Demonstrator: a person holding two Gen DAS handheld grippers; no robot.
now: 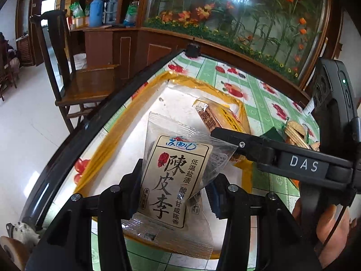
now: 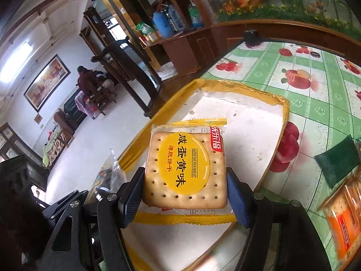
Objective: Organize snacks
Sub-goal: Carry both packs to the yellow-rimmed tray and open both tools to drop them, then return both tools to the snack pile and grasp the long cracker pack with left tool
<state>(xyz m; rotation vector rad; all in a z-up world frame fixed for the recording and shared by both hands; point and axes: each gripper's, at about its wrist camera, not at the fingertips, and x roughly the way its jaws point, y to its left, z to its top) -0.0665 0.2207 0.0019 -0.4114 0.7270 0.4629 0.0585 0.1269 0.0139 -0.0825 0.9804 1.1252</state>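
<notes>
My left gripper (image 1: 174,186) is clamped on a clear plum-snack packet (image 1: 173,180), cream label with black characters, centre-bottom of the left wrist frame; the packet stands tilted between the pads over the near edge of the yellow-rimmed white tray (image 1: 135,122). My right gripper (image 2: 186,189) grips a salted egg yolk biscuit pack (image 2: 185,169) by its two side edges, blue pads (image 2: 237,201) pressed against it, centre of the right wrist frame, over the tray (image 2: 255,124). In the left view the right gripper (image 1: 214,133) comes in from the right edge with the biscuit pack (image 1: 221,115) at its tip, just behind the plum packet, and a hand (image 1: 325,225) sits at lower right on its handle. Table has a green fruit-print cloth (image 2: 315,103). More snacks off the tray: a dark green sachet (image 2: 338,164) and an orange cracker pack (image 2: 343,221) at the right edge of the right view. Wooden chair (image 1: 74,76) left of the table in the left view
</notes>
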